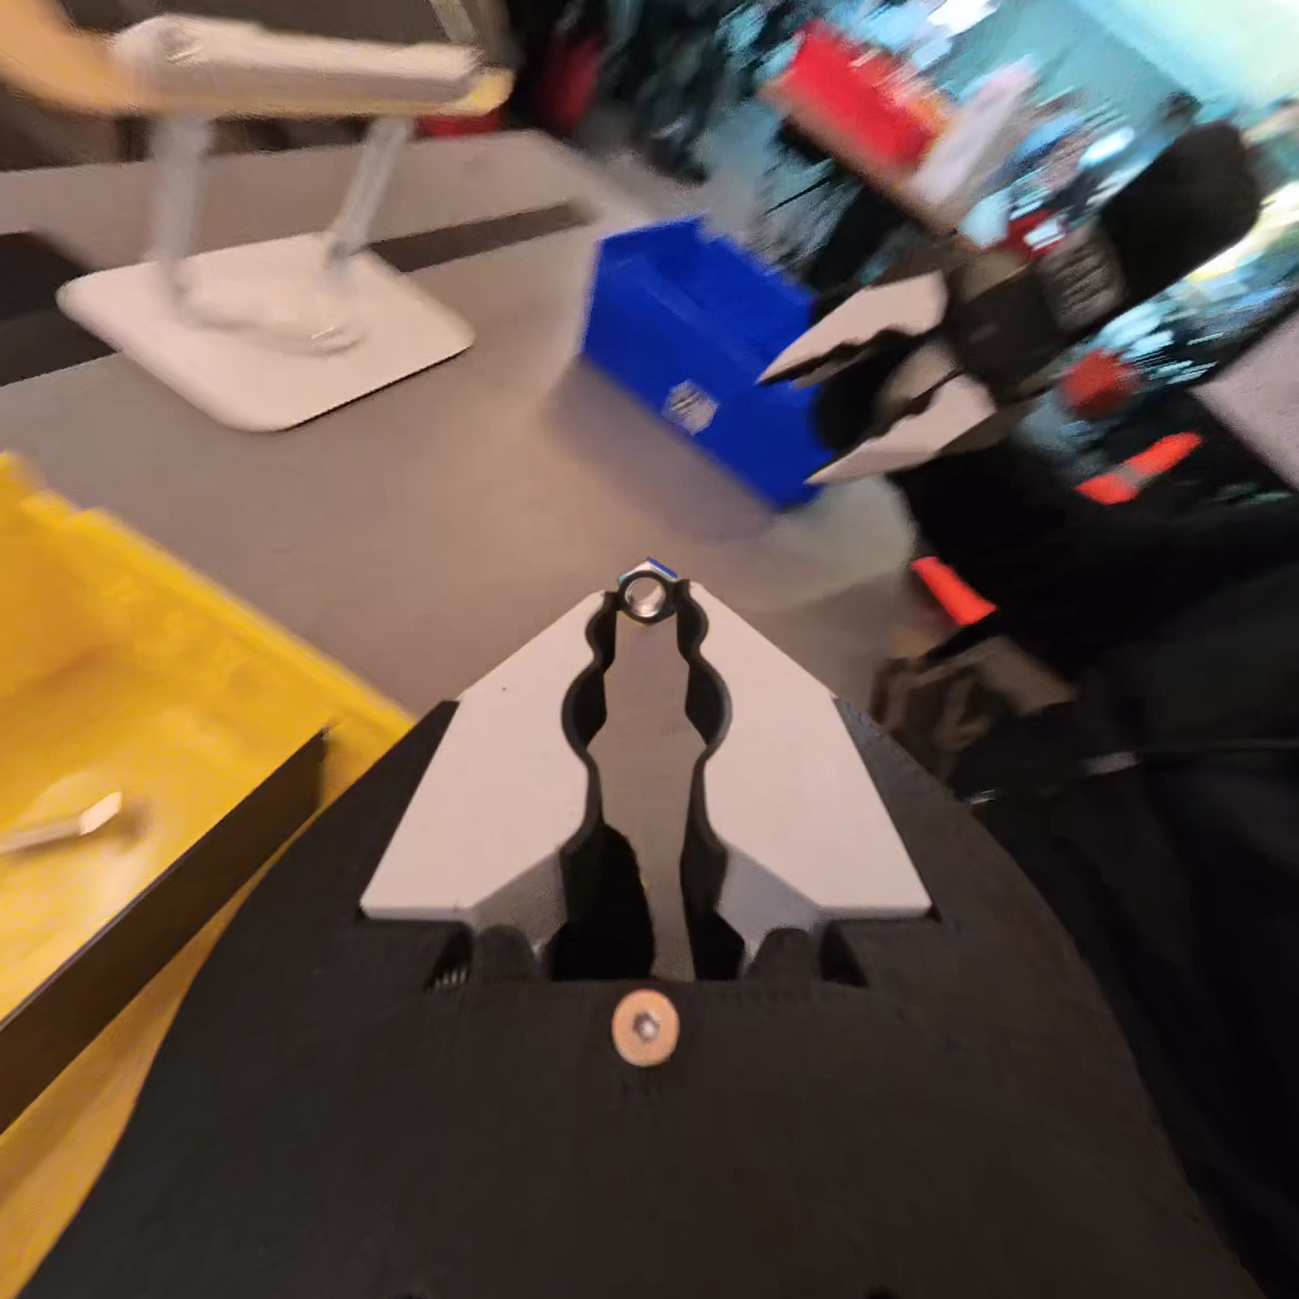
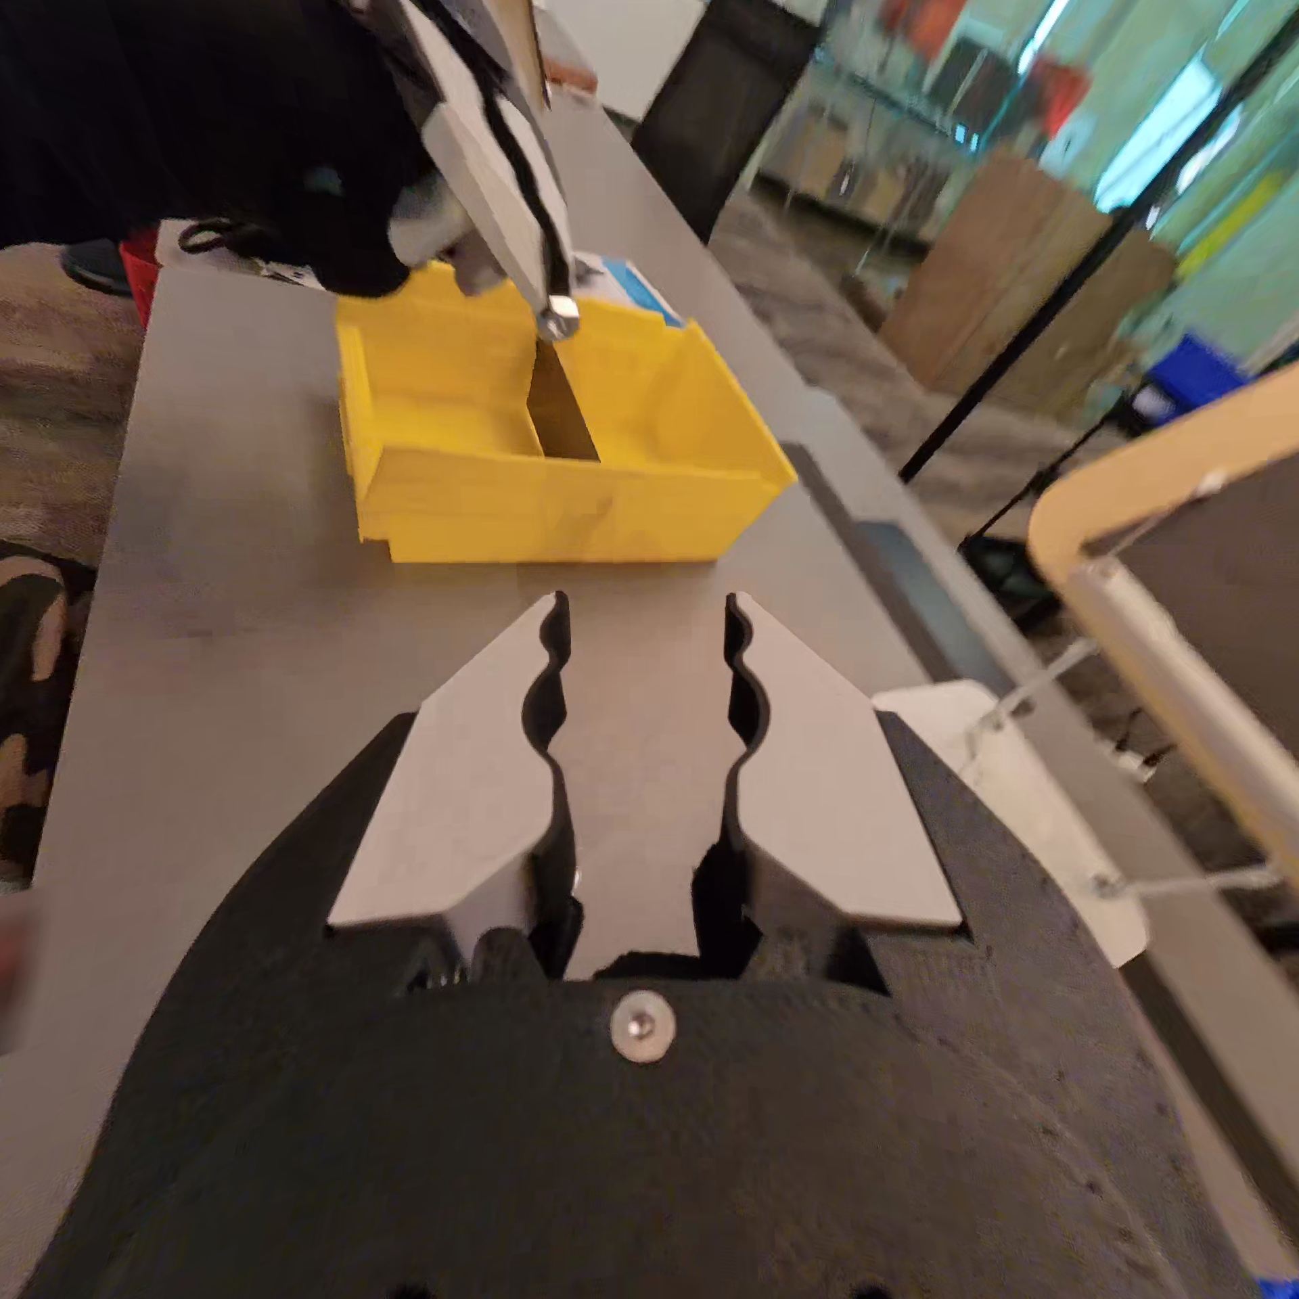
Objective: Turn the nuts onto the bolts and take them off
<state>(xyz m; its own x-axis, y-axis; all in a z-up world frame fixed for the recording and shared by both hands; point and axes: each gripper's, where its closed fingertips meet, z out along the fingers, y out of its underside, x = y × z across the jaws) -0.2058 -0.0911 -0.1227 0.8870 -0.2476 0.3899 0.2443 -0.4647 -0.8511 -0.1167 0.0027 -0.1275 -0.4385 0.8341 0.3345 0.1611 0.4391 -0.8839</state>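
My left gripper [image 1: 647, 597] is shut on a small silver hex nut [image 1: 647, 596] at its fingertips, held above the grey table. The same gripper shows in the right wrist view with the nut [image 2: 559, 316] over the yellow bin [image 2: 562, 506]. A silver bolt [image 1: 63, 829] lies in the yellow bin [image 1: 140, 668] at the lower left. My right gripper [image 2: 643, 604] is open and empty above the table; it also shows in the left wrist view [image 1: 787, 429] in front of the blue bin [image 1: 689, 351].
The yellow bin has a black divider [image 2: 562, 415]. A white stand with a flat base [image 1: 267, 337] stands at the back of the table and shows at the right in the right wrist view [image 2: 1019, 794]. A black chair [image 2: 710, 105] stands beyond the table's far end. Tip to tip, the grippers are about 15 cm apart.
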